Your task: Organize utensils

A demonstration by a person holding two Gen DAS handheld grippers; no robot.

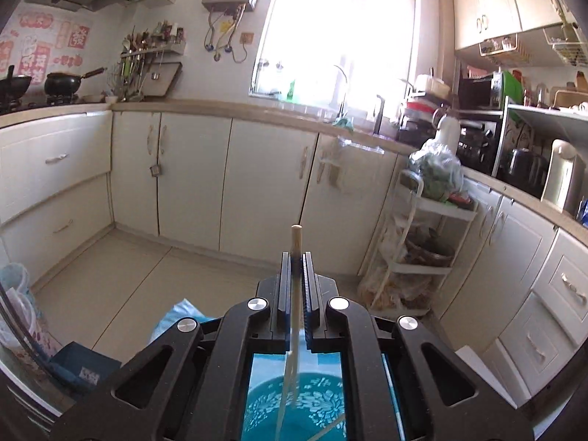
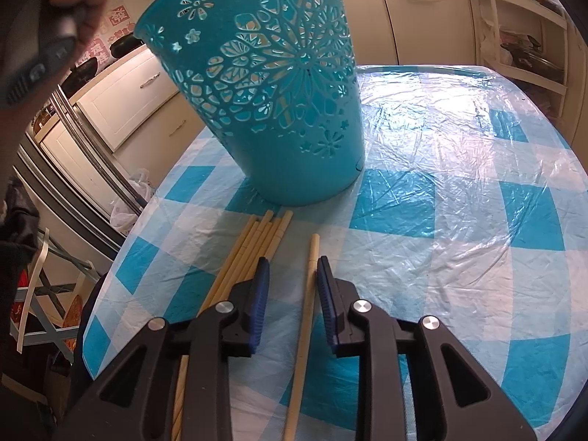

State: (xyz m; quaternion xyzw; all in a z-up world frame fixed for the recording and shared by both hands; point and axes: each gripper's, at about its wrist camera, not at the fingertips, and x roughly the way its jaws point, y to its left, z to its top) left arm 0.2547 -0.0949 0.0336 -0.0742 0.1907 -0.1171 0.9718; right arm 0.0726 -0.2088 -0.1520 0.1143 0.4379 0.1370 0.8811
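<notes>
My left gripper (image 1: pixel 296 257) is shut on a pale chopstick (image 1: pixel 296 237) and holds it upright above the teal cut-out holder (image 1: pixel 297 409), which shows below through the gripper frame with another chopstick in it. In the right wrist view the teal holder (image 2: pixel 290 110) stands on the blue-and-white checked table (image 2: pixel 459 220). My right gripper (image 2: pixel 293 262) is open, low over the table, with a single chopstick (image 2: pixel 308 308) lying between its fingers. A bundle of several chopsticks (image 2: pixel 253 246) lies just left of it, in front of the holder.
A hand on the other gripper's handle (image 2: pixel 70 3) is at the upper left of the right wrist view. Kitchen cabinets (image 1: pixel 228 183) and a white rack (image 1: pixel 422 242) lie beyond the table. The table's left edge (image 2: pixel 110 268) is close to the chopstick bundle.
</notes>
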